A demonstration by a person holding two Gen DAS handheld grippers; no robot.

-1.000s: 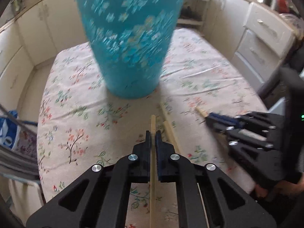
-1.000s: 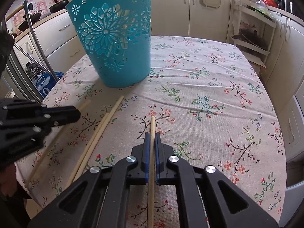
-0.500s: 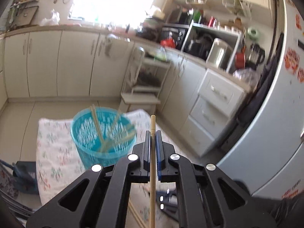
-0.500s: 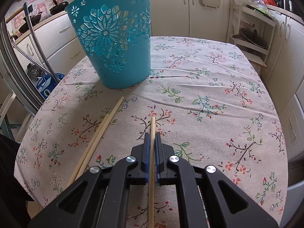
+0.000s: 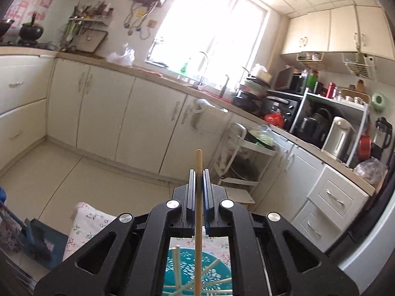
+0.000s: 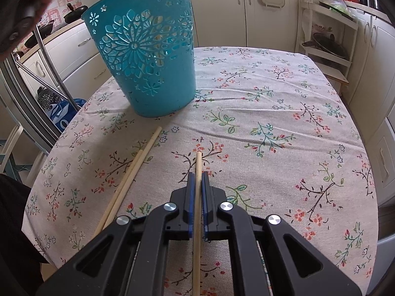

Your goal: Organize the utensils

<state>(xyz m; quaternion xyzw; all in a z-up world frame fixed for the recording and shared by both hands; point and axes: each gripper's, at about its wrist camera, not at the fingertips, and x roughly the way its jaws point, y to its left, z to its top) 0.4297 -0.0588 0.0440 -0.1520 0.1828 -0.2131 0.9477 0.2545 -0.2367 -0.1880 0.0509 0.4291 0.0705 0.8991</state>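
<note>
your left gripper (image 5: 198, 172) clamps a chopstick (image 5: 198, 222) above the basket (image 5: 197, 271): drop it. right gripper (image 6: 196, 176) grips another chopstick (image 6: 196, 209) near the basket.

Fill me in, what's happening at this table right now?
A person is sorting wooden chopsticks into a teal cutout basket. The left hand-held gripper is shut on one chopstick, held upright above the basket, which already holds several. The right hand-held gripper is shut on another chopstick, low over the floral tablecloth. Two loose chopsticks lie on the cloth, left of the right gripper.
</note>
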